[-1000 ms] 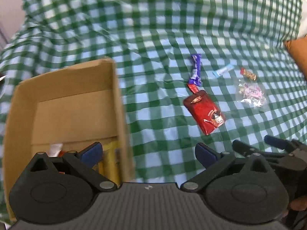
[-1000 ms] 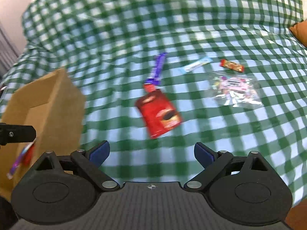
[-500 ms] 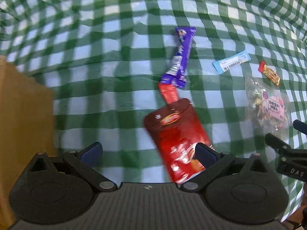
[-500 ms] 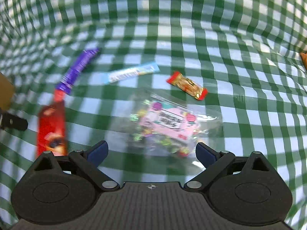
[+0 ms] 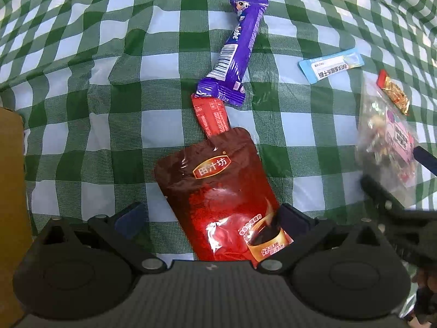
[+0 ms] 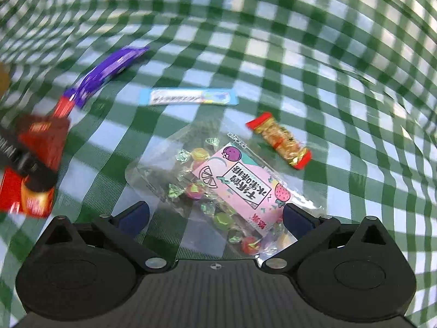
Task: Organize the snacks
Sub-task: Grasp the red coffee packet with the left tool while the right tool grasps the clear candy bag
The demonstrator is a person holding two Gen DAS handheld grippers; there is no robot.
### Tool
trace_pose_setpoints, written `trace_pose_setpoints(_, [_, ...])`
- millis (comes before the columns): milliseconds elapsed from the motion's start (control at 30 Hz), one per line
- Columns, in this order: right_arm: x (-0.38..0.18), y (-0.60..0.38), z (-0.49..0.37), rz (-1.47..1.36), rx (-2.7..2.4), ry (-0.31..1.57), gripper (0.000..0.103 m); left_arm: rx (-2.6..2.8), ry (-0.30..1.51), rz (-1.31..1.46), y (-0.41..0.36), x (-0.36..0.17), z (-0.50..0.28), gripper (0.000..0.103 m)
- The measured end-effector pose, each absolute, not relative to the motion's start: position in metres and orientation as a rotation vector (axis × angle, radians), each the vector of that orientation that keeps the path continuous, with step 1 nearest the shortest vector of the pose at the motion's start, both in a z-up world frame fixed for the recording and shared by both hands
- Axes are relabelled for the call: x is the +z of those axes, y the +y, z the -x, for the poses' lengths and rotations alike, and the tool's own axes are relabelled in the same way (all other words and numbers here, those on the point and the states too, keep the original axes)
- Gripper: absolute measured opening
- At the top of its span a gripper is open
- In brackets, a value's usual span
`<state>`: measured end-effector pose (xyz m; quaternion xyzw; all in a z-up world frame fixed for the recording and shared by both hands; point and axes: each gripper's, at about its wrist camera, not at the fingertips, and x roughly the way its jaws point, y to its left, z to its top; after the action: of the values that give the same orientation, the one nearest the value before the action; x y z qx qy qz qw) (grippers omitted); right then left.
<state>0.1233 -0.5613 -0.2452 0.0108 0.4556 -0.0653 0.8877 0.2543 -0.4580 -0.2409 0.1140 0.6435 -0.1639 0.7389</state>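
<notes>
Approach step: the left gripper (image 5: pixel 210 216), jaws wide and empty, straddles the red foil pouch (image 5: pixel 218 191); the right gripper (image 6: pixel 215 216), equally open, straddles the clear candy bag (image 6: pixel 218 188). Each must likely descend and close, then carry toward the cardboard box (image 5: pixel 9 177) at far left.

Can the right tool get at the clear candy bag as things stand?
Probably yes: the right tool is open with the clear candy bag lying flat between its fingers, nothing on top; the gold-and-red candy lies apart.

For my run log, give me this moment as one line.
left gripper: open over red pouch | right gripper: open over candy bag | nothing gripped yet
</notes>
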Motion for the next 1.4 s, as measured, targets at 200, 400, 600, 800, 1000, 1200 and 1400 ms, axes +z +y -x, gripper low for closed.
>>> trace_pose_setpoints(200, [-0.24,-0.577,-0.118,-0.091,-0.208,0.867,0.038,-0.416,1.363,-0.12,-0.421,-0.213,-0.253,0.042])
trace_pose_setpoints(400, [-0.226,-0.579,-0.119,-0.113,-0.266,0.847,0.0,-0.474,1.3,-0.1,-0.406,-0.179,-0.249,0.015])
trace_pose_setpoints(600, [-0.219,-0.575,-0.124,-0.142,-0.267,0.842,0.081,-0.508,1.26,-0.128,-0.408,-0.171,-0.241,0.011])
trace_pose_setpoints(800, [-0.228,-0.591,-0.139,-0.173,-0.259,0.871,0.103,-0.525,1.253,-0.136,-0.411,-0.178,-0.242,0.011])
trace_pose_setpoints(1000, [-0.256,-0.609,-0.16,-0.168,-0.208,0.959,0.103,-0.575,1.221,-0.18,-0.417,-0.18,-0.241,0.014])
trace_pose_setpoints(1200, [-0.266,-0.595,-0.159,-0.074,-0.156,0.903,0.103,-0.603,1.314,-0.179,-0.426,-0.207,-0.243,0.062])
trace_pose_setpoints(1400, [-0.258,-0.588,-0.149,-0.114,-0.167,0.839,0.059,-0.602,1.316,-0.168,-0.42,-0.204,-0.241,0.01])
